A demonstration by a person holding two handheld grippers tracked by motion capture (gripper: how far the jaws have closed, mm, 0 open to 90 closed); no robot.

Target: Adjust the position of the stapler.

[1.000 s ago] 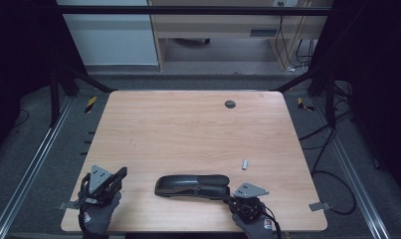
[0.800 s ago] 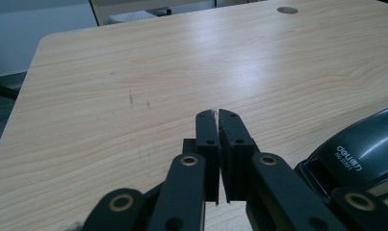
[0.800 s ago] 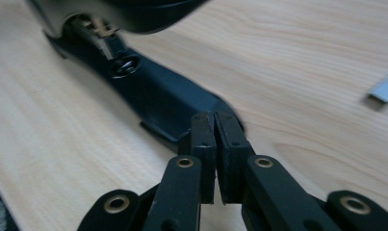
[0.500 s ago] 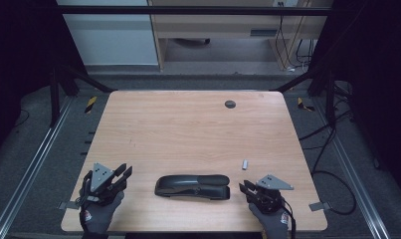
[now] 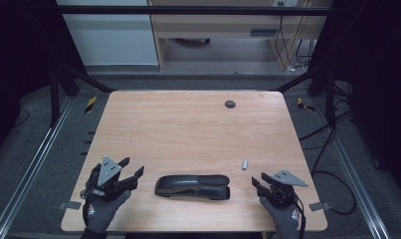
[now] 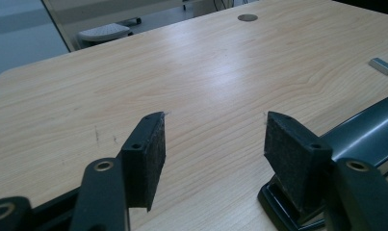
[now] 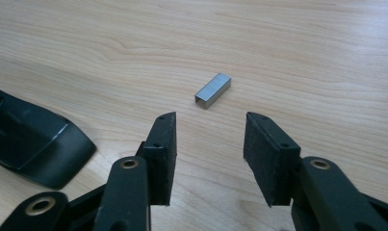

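A: What are we doing right now?

B: We think we are about to fill the stapler [image 5: 193,185]. It lies flat in the lower middle of the high view, between our two hands.

A: And the staples [image 5: 245,164]?

B: They are one small grey block, a little right of the stapler and apart from it. In the right gripper view the block sits just above the middle of the frame, a bit past the tips.

A: Is the right gripper [image 7: 210,134] holding it?

B: No. Its jaws have just been opening and now stand wide, with only bare table [image 5: 188,129] between them.

A: What about the left gripper [image 6: 213,132]?

B: It sits at the lower left of the high view. Its jaws have just been opening too, and nothing is between them. In its own view the stapler's end lies at the lower right, behind one jaw.

A: So what comes next?

B: We guess the right gripper should move forward and pinch the block gently by its long sides. It is tiny and could slip or tip over.

A: Are there any boxes or bowls?

B: None that we can see. The stapler looks closed, so we cannot tell if any staples are inside. The dark round spot [image 5: 230,104] at the upper middle of the table looks flat, not like a cup.
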